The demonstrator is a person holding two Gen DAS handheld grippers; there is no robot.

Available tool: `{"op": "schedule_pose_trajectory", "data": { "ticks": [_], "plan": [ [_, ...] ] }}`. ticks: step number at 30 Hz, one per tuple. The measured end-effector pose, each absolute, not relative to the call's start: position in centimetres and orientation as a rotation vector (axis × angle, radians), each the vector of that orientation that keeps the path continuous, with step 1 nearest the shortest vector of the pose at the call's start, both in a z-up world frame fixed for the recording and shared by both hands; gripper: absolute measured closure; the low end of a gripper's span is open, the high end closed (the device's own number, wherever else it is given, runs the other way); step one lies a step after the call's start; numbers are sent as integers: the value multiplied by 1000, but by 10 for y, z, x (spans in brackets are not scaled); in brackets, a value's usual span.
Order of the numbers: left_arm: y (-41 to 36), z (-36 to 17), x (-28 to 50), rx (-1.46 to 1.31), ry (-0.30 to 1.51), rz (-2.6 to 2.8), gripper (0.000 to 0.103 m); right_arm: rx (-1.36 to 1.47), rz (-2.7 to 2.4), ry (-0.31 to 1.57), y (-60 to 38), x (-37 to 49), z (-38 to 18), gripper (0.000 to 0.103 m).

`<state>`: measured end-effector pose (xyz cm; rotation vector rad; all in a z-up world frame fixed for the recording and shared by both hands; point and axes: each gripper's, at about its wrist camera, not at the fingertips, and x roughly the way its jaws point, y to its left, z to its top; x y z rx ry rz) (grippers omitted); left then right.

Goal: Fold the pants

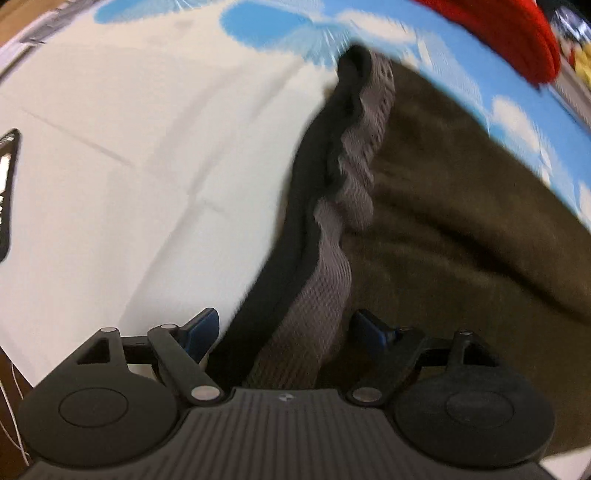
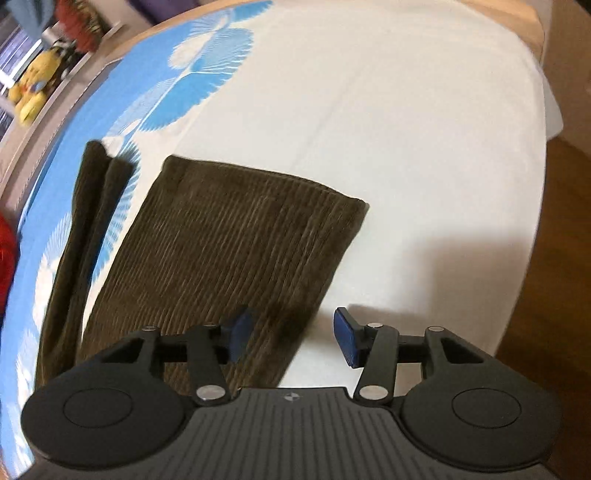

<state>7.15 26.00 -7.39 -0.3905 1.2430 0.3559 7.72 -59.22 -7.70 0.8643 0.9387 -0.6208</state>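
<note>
Dark olive corduroy pants lie on a white and blue sheet. In the left wrist view I see the waist end [image 1: 461, 221] with its black waistband [image 1: 306, 206] and grey mesh lining [image 1: 354, 173] showing. My left gripper [image 1: 286, 330] is open, its jaws either side of the waistband edge just above it. In the right wrist view one leg [image 2: 229, 258] lies flat and the other leg [image 2: 85, 229] lies bunched to its left. My right gripper [image 2: 291, 338] is open over the near leg's right edge.
A red garment [image 1: 517, 33] lies at the far edge of the sheet. A black phone-like object [image 1: 7, 192] sits at the left. Shelves with a yellow toy [image 2: 33, 85] stand beyond the bed. Wooden floor [image 2: 554, 258] lies off the right edge.
</note>
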Motion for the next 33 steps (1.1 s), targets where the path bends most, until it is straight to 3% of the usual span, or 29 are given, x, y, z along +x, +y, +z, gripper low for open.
{"op": "schedule_pose_trajectory", "data": {
  "ticks": [2,4,5,7,13,18,22,25,27,33],
  "plan": [
    [254,-72,66,-335,1243,329,23,859,-620,950,-591,83,-79,52],
    [250,-70,62,-297,1233,314,40,780,-643,966,-591,93,-83,73],
    [249,-68,60,-281,1225,312,45,747,-648,976,-588,94,-81,90],
    [252,-71,65,-261,1200,301,58,729,-646,971,-584,87,-76,92],
    [247,-52,62,-193,1083,330,72,623,-666,957,-577,86,-65,94],
    [253,-48,57,-207,1091,360,70,655,-739,1049,-579,73,-73,94],
    [247,-48,62,-183,1102,390,58,690,-682,989,-578,65,-62,91],
    [238,-34,61,-154,1027,404,48,639,-637,941,-570,68,-48,83],
    [229,-23,58,-130,962,381,47,565,-634,910,-563,70,-38,68],
    [198,-33,63,-22,994,203,47,508,-587,863,-554,75,-23,66]
  ]
}}
